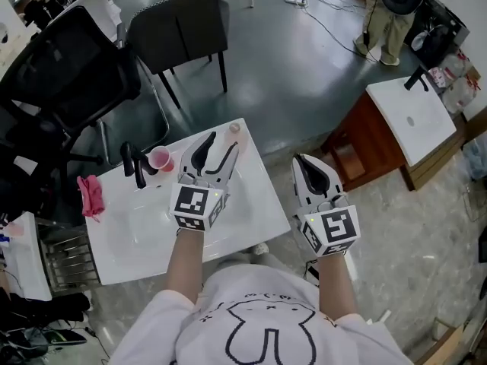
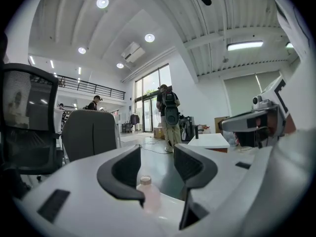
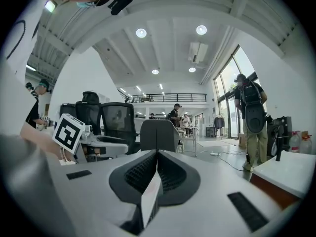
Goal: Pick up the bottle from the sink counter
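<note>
A small pale bottle (image 1: 234, 128) with a beige cap stands upright at the far corner of the white sink counter (image 1: 243, 211). My left gripper (image 1: 223, 141) hovers over the counter just short of it, jaws open with nothing between them. In the left gripper view the bottle (image 2: 147, 192) shows ahead through the gap of that gripper (image 2: 157, 154), partly behind the left jaw. My right gripper (image 1: 301, 162) hangs off the counter's right edge above the floor. In the right gripper view its pads (image 3: 157, 168) meet, so that gripper (image 3: 157, 154) is shut and holds nothing.
A black faucet (image 1: 135, 164), a pink cup (image 1: 160, 158) and a pink cloth (image 1: 91, 196) sit at the counter's left side. Dark office chairs (image 1: 179, 25) stand beyond it. At the right is a second white sink top on a wooden cabinet (image 1: 411, 116); a person (image 1: 388, 14) stands behind.
</note>
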`<move>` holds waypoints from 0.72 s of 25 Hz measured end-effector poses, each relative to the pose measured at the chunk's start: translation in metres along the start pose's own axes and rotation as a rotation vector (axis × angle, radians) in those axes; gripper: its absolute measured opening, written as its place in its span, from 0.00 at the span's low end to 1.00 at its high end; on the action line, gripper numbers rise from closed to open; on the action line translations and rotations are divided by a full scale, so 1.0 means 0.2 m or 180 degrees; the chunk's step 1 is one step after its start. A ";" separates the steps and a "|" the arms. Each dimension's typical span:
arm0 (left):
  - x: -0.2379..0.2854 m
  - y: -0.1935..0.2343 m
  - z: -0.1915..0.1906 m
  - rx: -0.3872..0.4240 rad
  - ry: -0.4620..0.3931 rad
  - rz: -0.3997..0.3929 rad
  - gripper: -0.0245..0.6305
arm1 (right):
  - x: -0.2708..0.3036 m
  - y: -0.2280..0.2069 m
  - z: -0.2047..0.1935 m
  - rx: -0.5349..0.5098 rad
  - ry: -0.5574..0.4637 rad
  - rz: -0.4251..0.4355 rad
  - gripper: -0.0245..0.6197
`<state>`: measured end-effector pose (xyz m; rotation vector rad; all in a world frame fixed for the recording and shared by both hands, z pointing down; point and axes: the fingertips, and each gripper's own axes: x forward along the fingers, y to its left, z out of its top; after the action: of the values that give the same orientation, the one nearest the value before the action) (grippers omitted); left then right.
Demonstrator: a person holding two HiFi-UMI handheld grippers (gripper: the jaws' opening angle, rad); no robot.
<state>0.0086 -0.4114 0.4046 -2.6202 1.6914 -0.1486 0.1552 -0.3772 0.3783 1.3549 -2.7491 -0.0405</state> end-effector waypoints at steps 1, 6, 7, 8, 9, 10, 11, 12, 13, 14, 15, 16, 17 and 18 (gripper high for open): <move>0.01 0.01 -0.02 -0.0001 0.0030 -0.0010 0.36 | 0.01 -0.01 -0.01 0.0017 0.0011 0.0009 0.08; 0.10 0.03 -0.10 -0.0005 0.0165 -0.0097 0.34 | 0.08 -0.01 -0.07 0.0105 0.0099 0.0053 0.08; 0.12 0.04 -0.12 0.0003 0.0185 -0.0121 0.34 | 0.09 -0.01 -0.09 0.0105 0.0128 0.0057 0.08; 0.14 0.04 -0.14 0.0007 0.0206 -0.0141 0.34 | 0.11 -0.01 -0.11 0.0108 0.0153 0.0056 0.08; 0.15 0.05 -0.16 0.0004 0.0230 -0.0155 0.34 | 0.12 -0.01 -0.13 0.0116 0.0174 0.0051 0.08; 0.17 0.06 -0.18 -0.0009 0.0257 -0.0165 0.34 | 0.13 -0.01 -0.15 0.0123 0.0195 0.0044 0.08; 0.19 0.07 -0.21 -0.0030 0.0288 -0.0174 0.34 | 0.14 -0.01 -0.17 0.0127 0.0219 0.0034 0.08; 0.20 0.08 -0.24 -0.0058 0.0318 -0.0186 0.34 | 0.15 0.00 -0.19 0.0133 0.0244 0.0021 0.08; 0.22 0.10 -0.27 -0.0087 0.0348 -0.0202 0.34 | 0.16 0.00 -0.21 0.0143 0.0269 0.0006 0.08; 0.23 0.11 -0.30 -0.0112 0.0376 -0.0218 0.34 | 0.17 0.01 -0.23 0.0154 0.0291 -0.0008 0.08; 0.25 0.11 -0.33 -0.0131 0.0401 -0.0234 0.34 | 0.18 0.01 -0.25 0.0161 0.0311 -0.0019 0.08; 0.26 0.12 -0.36 -0.0142 0.0419 -0.0249 0.34 | 0.19 0.02 -0.26 0.0162 0.0329 -0.0025 0.08; 0.28 0.13 -0.38 -0.0149 0.0433 -0.0263 0.34 | 0.20 0.02 -0.28 0.0157 0.0344 -0.0029 0.08; 0.30 0.13 -0.40 -0.0150 0.0446 -0.0277 0.34 | 0.21 0.03 -0.29 0.0150 0.0355 -0.0031 0.08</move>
<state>0.0023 -0.4733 0.4869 -2.7803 1.6392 -0.3044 0.1296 -0.4072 0.4387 1.3385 -2.6677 0.0969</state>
